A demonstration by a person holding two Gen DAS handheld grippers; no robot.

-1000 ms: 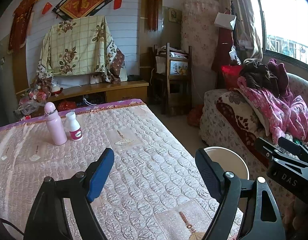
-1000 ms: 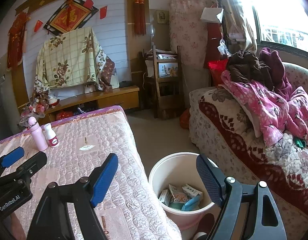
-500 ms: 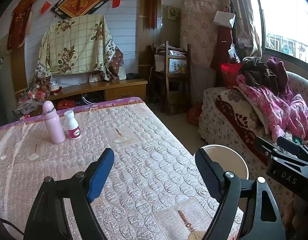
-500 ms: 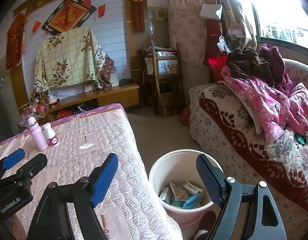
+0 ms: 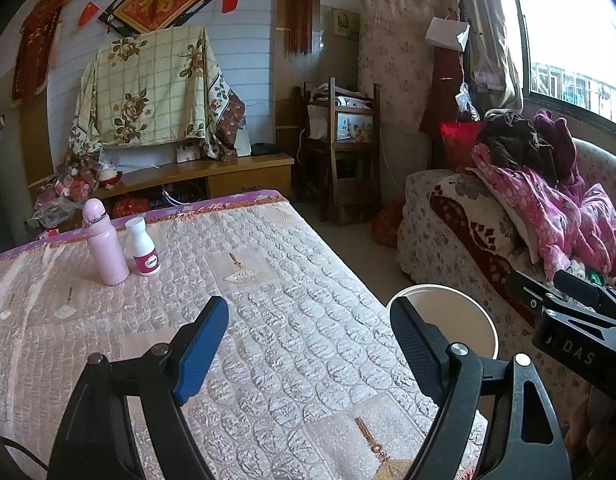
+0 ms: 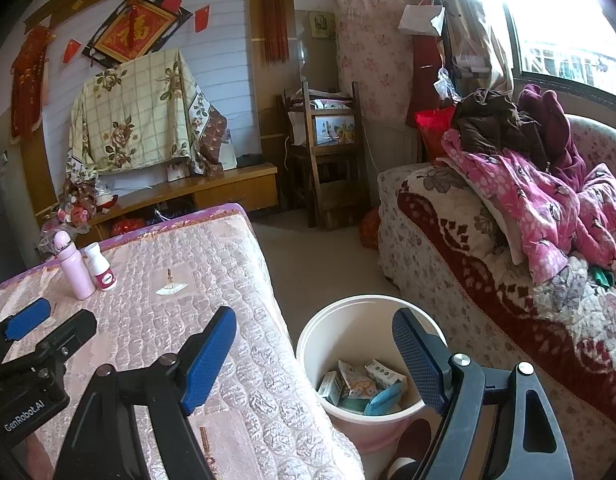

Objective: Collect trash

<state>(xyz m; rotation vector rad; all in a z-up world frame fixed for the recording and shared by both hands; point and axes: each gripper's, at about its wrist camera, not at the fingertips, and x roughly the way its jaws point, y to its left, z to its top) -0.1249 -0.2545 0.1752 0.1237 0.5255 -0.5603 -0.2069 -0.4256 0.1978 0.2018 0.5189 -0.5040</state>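
A white bucket stands on the floor beside the table and holds several small cartons and wrappers; its rim also shows in the left wrist view. My right gripper is open and empty, above the table's edge and the bucket. My left gripper is open and empty over the pink quilted tablecloth. A pink bottle and a small white bottle stand upright at the table's far left, well beyond both grippers.
A sofa heaped with pink clothes runs along the right, close behind the bucket. A wooden chair and a low cabinet stand at the back wall. Bare floor lies between table and sofa.
Both views have shifted only slightly; the right gripper has drifted a little over the bucket. Both grippers stay open and empty.
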